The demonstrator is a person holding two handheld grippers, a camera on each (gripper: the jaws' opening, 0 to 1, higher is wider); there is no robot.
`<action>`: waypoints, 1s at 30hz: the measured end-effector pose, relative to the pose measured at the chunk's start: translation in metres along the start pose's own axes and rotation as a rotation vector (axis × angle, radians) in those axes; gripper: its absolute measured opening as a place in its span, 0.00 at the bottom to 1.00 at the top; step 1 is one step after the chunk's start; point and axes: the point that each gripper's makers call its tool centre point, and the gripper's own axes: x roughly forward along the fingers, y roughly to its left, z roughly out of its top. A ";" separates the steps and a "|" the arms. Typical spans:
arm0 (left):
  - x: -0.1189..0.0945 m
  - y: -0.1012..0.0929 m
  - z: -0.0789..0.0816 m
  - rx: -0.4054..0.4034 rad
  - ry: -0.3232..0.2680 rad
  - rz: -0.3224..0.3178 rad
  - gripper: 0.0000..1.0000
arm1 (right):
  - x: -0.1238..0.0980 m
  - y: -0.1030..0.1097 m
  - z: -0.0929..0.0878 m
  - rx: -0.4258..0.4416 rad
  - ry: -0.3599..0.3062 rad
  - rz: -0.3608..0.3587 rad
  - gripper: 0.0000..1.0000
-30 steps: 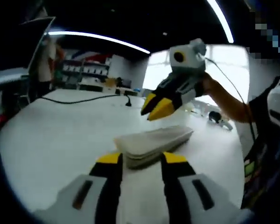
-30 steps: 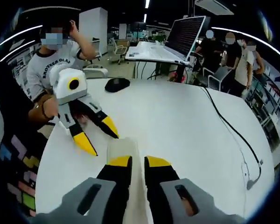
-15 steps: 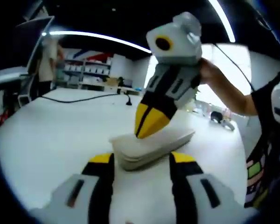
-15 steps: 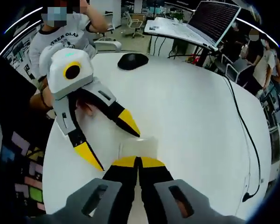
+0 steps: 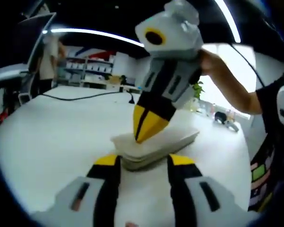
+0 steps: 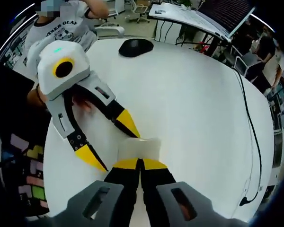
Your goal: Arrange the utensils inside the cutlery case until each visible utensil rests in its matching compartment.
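The pale cutlery case (image 5: 157, 141) lies shut on the white round table (image 5: 52, 132); no utensils show. My left gripper (image 5: 144, 161) is open, one jaw on each side of the case's near end. In the left gripper view, my right gripper (image 5: 143, 135) comes down from above, shut, its yellow tips touching the case's top edge. In the right gripper view, my right gripper (image 6: 140, 164) is shut at the end of the case (image 6: 141, 146). There the left gripper (image 6: 110, 141) reaches in from the left, open around the case's side. I see nothing pinched between the right jaws.
A black mouse (image 6: 136, 47) lies at the table's far side and a black cable (image 6: 250, 137) runs along the right. Another black cable (image 5: 80, 100) crosses the table. A seated person (image 6: 61, 26) is at the table's edge. A desk with a laptop (image 6: 213, 19) stands behind.
My right gripper has shut and come down onto the case's end. The left gripper stayed open around the case, and the right camera has tipped down.
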 end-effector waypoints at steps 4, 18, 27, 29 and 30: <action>0.000 0.001 -0.001 0.004 0.000 0.005 0.42 | 0.002 0.001 -0.002 -0.041 0.030 -0.022 0.00; -0.003 0.002 -0.003 0.007 0.003 0.037 0.40 | 0.007 0.002 -0.002 0.033 0.145 0.012 0.00; -0.008 0.005 0.001 0.014 0.001 0.054 0.40 | 0.007 0.000 -0.004 0.044 0.142 0.009 0.00; -0.010 0.005 0.001 0.019 -0.001 0.061 0.40 | 0.006 0.000 -0.005 0.057 0.137 0.026 0.00; -0.011 0.005 0.001 0.025 -0.001 0.064 0.40 | 0.006 0.001 -0.006 0.053 0.133 0.033 0.00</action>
